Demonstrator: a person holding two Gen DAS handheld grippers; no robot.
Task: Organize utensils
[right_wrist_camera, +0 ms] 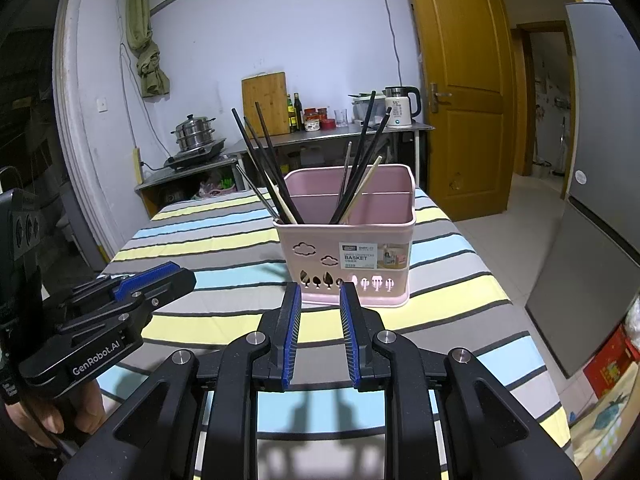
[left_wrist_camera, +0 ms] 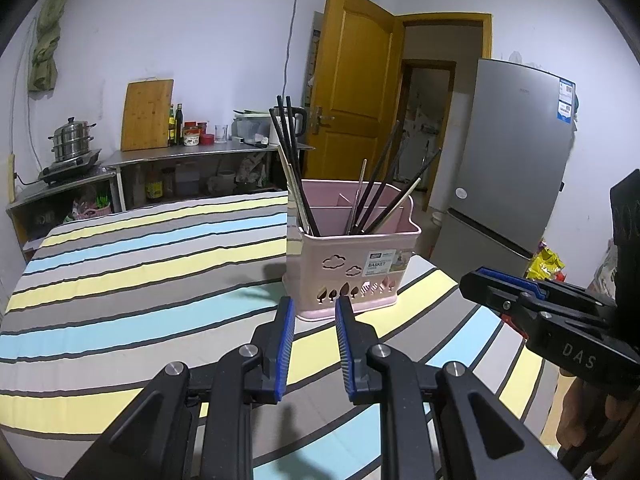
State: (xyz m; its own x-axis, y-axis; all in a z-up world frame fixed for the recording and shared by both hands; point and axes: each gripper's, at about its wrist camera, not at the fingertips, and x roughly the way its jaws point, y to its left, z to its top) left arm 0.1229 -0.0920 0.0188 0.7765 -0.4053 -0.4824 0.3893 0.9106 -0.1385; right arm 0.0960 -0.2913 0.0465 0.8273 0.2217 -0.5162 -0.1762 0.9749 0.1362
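A pink utensil basket (left_wrist_camera: 344,270) (right_wrist_camera: 316,258) stands on the striped tablecloth (left_wrist_camera: 140,264) (right_wrist_camera: 448,304). Several black and pale chopsticks (left_wrist_camera: 294,160) (right_wrist_camera: 266,156) lean in its near compartment, in two bunches at left and right. My left gripper (left_wrist_camera: 315,304) hovers just in front of the basket's base, jaws a little apart with nothing between them. My right gripper (right_wrist_camera: 320,290) hangs likewise before the basket, open and empty. Each gripper shows at the edge of the other's view, the right gripper (left_wrist_camera: 500,286) and the left gripper (right_wrist_camera: 160,280), both held by a hand.
A steel counter (left_wrist_camera: 192,156) along the far wall holds a steamer pot (left_wrist_camera: 72,140), a cutting board (right_wrist_camera: 264,100), bottles and a kettle (right_wrist_camera: 400,108). A grey fridge (left_wrist_camera: 512,152) stands right of the table, beside a yellow door (right_wrist_camera: 460,80).
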